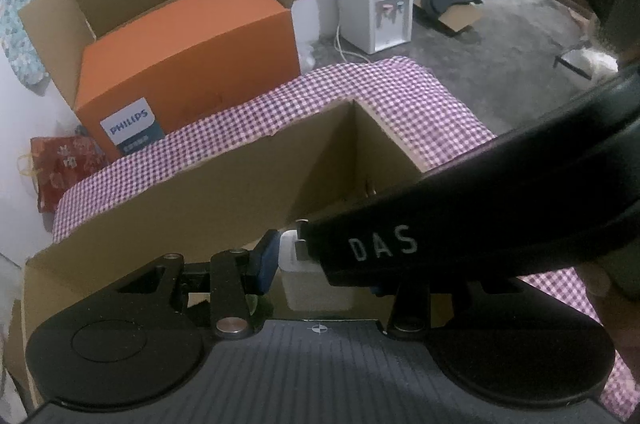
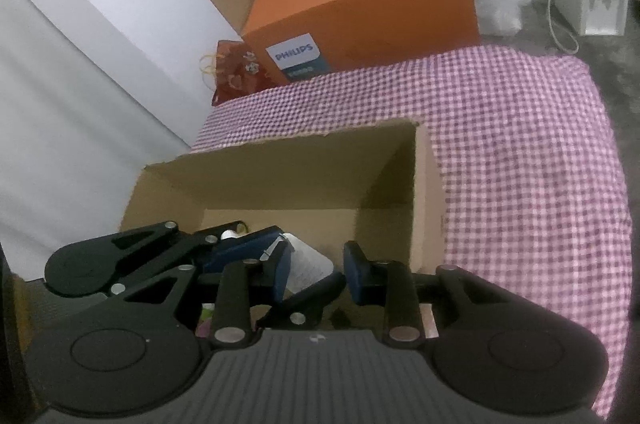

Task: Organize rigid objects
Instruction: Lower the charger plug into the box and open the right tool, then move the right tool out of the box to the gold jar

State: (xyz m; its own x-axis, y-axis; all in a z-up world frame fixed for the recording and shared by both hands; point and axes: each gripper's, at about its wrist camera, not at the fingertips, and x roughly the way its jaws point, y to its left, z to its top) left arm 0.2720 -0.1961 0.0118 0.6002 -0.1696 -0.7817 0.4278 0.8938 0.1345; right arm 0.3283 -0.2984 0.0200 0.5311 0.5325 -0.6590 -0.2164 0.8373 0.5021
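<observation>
An open cardboard box (image 2: pixel 280 176) stands on a purple-checked cloth (image 2: pixel 520 128), and both grippers reach into it. My left gripper (image 1: pixel 320 272) is shut on a white plastic container (image 1: pixel 304 284). One of its blue pads (image 1: pixel 266 260) lies against the container's side, and its other finger is hidden behind the right gripper's black body (image 1: pixel 460 208). The right wrist view shows the same white container (image 2: pixel 310 264) low in the box. Just above it my right gripper (image 2: pixel 318 274) has its jaws partly apart, with no pad pressing on anything.
Beyond the cloth an orange Philips carton (image 2: pixel 360 8) sits inside a bigger cardboard box, with a red gift bag (image 2: pixel 236 68) beside it. A white wall (image 2: pixel 80 84) runs along the left. A water dispenser (image 1: pixel 380 12) stands on the grey floor. Small items lie at the box's near left.
</observation>
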